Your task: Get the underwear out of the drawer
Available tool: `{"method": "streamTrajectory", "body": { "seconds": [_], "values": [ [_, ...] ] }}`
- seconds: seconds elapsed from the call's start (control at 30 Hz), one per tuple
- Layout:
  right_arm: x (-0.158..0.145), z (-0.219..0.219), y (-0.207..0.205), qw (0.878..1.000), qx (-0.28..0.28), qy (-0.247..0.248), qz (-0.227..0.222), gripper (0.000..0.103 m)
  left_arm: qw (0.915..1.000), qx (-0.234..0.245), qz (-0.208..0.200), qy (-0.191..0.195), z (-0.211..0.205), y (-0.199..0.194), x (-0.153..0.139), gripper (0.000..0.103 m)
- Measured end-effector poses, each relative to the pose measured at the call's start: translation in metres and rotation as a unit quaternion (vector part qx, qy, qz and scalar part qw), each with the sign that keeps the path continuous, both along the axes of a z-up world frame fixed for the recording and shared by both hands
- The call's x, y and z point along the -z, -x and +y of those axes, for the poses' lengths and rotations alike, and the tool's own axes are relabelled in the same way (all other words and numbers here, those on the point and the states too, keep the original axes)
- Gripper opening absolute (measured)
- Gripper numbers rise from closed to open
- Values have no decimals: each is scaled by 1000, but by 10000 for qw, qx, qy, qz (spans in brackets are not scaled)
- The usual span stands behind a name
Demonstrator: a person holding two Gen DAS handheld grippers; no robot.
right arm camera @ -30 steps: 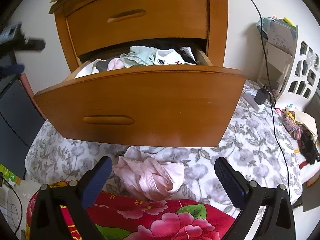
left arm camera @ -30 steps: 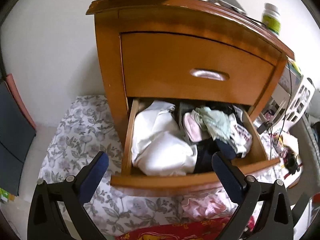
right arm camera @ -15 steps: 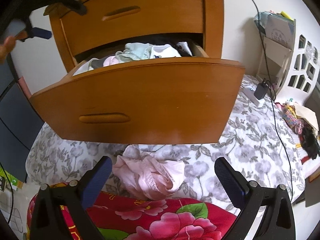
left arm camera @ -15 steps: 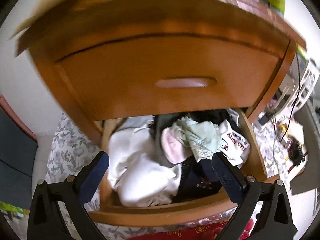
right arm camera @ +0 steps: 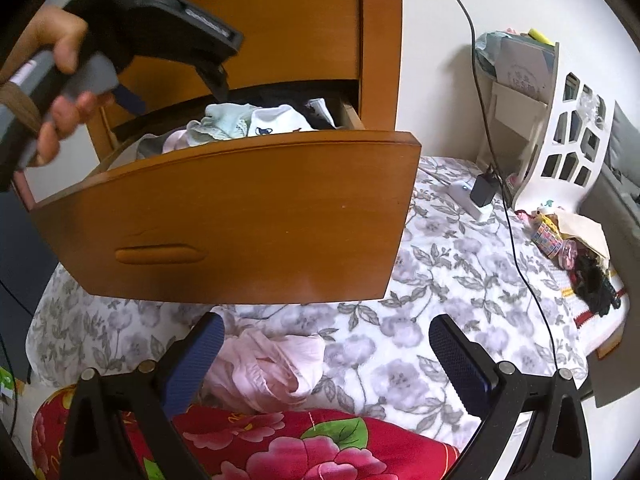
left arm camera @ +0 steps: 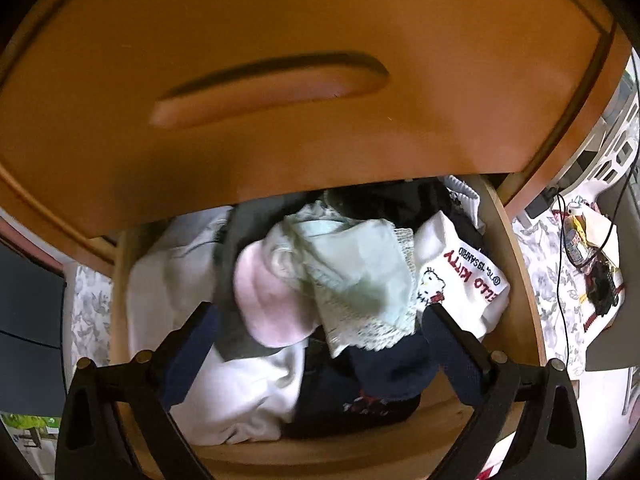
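The lower wooden drawer (left arm camera: 520,280) (right arm camera: 240,216) stands pulled out, heaped with underwear: a mint lace-edged piece (left arm camera: 360,280) (right arm camera: 224,124), a pink one (left arm camera: 272,308), a white Hello Kitty piece (left arm camera: 468,280), dark items and white cloth (left arm camera: 240,392). My left gripper (left arm camera: 320,352) hangs open just above the heap, its fingers on either side of the pink and mint pieces, nothing held. In the right wrist view a hand holds that left gripper (right arm camera: 216,80) over the drawer. My right gripper (right arm camera: 320,356) is open and empty above a pink garment (right arm camera: 268,372) on the floral sheet.
The closed upper drawer front (left arm camera: 300,80) fills the space right above the left gripper. A red flowered blanket (right arm camera: 300,452) lies near me. A charger and cable (right arm camera: 484,192), a white rack (right arm camera: 568,132) and small clutter (right arm camera: 572,248) sit at the right.
The left gripper has moved forward and down into the open drawer, close over the clothes. The right gripper has barely moved; the pink garment stays on the sheet.
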State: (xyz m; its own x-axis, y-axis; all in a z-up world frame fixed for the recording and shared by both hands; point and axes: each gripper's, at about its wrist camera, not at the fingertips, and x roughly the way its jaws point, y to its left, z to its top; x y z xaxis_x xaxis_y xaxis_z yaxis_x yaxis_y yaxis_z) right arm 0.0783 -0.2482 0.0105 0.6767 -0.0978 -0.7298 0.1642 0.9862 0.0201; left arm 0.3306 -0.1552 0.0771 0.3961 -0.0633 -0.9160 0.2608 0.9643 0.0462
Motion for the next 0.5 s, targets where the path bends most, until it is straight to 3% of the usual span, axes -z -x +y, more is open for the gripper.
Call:
{"method": "streamTrajectory", "body": {
  "seconds": [0.3,0.43,0.5],
  "values": [
    [7,-4,-3,9999,-5,-150,68,103,9992,41,367,-144,-14,-9,33,74],
    [9,-5,-4,9998,-11,-184,98,103,9991,-4,405,-125,-11,-12,40,59],
    [9,-6,-4,9998,-9,-190,104,103,9996,13,296,-50,-8,-11,36,46]
  ]
}}
